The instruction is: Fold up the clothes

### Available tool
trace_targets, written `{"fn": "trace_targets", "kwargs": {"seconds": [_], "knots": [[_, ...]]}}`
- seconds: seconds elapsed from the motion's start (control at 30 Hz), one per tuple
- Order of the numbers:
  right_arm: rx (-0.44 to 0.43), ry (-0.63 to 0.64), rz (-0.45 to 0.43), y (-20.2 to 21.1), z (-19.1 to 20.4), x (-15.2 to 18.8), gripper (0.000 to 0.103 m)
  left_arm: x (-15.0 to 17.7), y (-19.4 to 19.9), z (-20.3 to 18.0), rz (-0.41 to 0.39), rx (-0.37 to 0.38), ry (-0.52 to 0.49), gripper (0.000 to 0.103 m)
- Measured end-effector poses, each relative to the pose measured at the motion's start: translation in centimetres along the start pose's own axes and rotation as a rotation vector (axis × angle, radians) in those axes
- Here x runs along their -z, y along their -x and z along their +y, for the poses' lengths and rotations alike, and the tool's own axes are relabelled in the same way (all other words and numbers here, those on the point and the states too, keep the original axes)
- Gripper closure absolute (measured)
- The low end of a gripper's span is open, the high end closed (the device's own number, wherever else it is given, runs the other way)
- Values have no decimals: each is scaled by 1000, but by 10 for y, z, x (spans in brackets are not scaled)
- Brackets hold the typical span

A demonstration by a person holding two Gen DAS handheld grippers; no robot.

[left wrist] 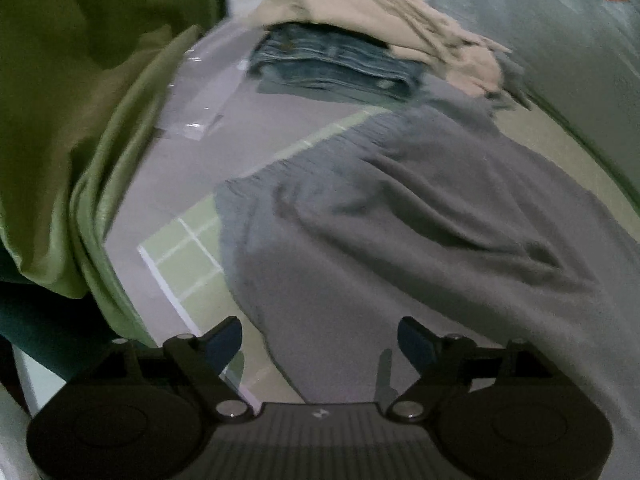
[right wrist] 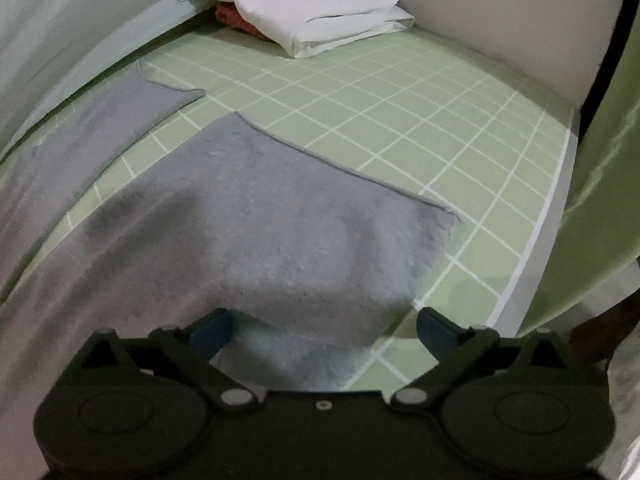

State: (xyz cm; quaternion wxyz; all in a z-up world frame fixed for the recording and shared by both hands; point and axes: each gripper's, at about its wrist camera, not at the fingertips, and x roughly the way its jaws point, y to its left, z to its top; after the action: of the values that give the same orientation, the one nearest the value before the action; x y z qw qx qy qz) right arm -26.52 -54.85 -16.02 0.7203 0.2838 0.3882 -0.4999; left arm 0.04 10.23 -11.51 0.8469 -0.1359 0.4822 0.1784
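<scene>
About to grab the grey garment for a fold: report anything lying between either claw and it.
Nothing visible does. The left claw stands open directly over the grey garment, and the right claw stands open over one spread leg of it. The folded jeans and beige garment lie at its far end, out of the way.

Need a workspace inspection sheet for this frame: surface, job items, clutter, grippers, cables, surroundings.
Surface: green bedsheet with white grid lines, flat; a clear plastic sheet lies over part of it.
Job's things: grey trousers spread flat, both legs laid out; waistband bunched in the left view.
Clutter: folded jeans with a beige garment on top; white pillow over something red.
Grippers: left gripper open, above the grey cloth; right gripper open, above a trouser leg; neither holds anything.
Cables: nothing seen.
Surroundings: green curtain, pale headboard.
</scene>
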Motion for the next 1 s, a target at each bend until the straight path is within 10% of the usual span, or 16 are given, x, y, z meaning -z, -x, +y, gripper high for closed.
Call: {"fn": "trace_targets", "kwargs": {"seconds": [0.27, 0.37, 0.5, 1.0], "knots": [[27, -67, 19, -2, 0, -1, 4, -24, -28, 21, 17, -13, 54, 17], [37, -122, 8, 3, -2, -4, 33, -30, -34, 22, 25, 9, 70, 32], [-49, -158, 7, 8, -4, -9, 100, -35, -37, 21, 47, 31, 89, 101], [-249, -199, -388, 144, -30, -71, 101, -65, 103, 33, -303, 74, 216, 101]]}}
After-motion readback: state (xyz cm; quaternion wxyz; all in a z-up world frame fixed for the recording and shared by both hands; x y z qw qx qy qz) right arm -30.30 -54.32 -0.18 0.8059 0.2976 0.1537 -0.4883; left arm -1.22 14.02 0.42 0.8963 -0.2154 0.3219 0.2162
